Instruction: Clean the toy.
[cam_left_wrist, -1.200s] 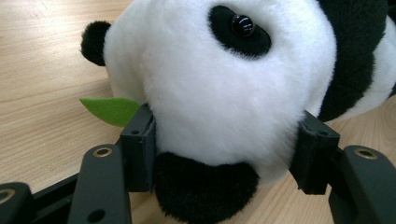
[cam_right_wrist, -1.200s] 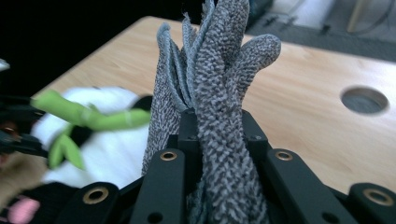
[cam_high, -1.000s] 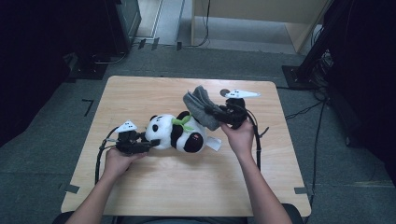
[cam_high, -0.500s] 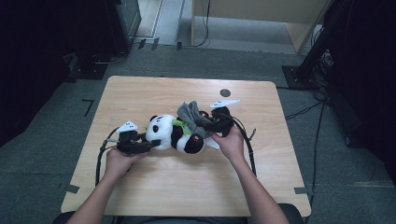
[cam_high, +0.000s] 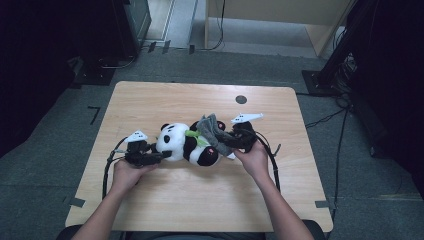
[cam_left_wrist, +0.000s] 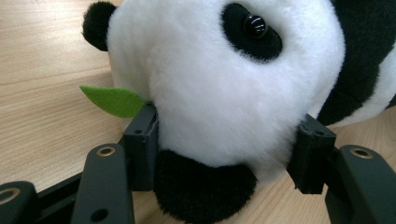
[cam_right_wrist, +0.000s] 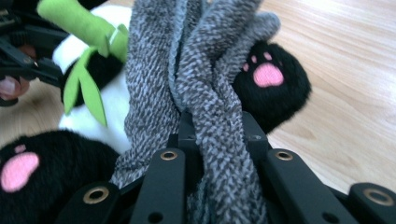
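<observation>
Clearly, the toy panda (cam_high: 187, 145) lay on its side near the middle of the wooden bench (cam_high: 150, 100), head toward the person's left. The left gripper (cam_high: 150, 158) sat low on the bench at that end, its fingers (cam_left_wrist: 142, 140) pinching the panda's white head from both sides, with one black ear pushed down between them in the left gripper view. A green felt leaf (cam_left_wrist: 114, 100) stuck out beside one finger there, just above the wood.

At the other end, the right gripper (cam_high: 231, 142) held a grey knitted cloth (cam_high: 210, 127). In the right gripper view its fingers (cam_right_wrist: 254, 135) were pressed tight on a bunched fold of that cloth (cam_right_wrist: 205, 88), which rose and draped over the panda's body. Behind the cloth showed a black paw with a pink pad (cam_right_wrist: 268, 74), a second paw (cam_right_wrist: 21, 170) at the lower left, and a green bamboo stalk (cam_right_wrist: 77, 21) against the white belly. From the high view, the cloth lay heaped on the panda's lower half, touching it.

A small dark round hole (cam_high: 241, 99) marked the bench toward its far edge, well apart from the toy.
</observation>
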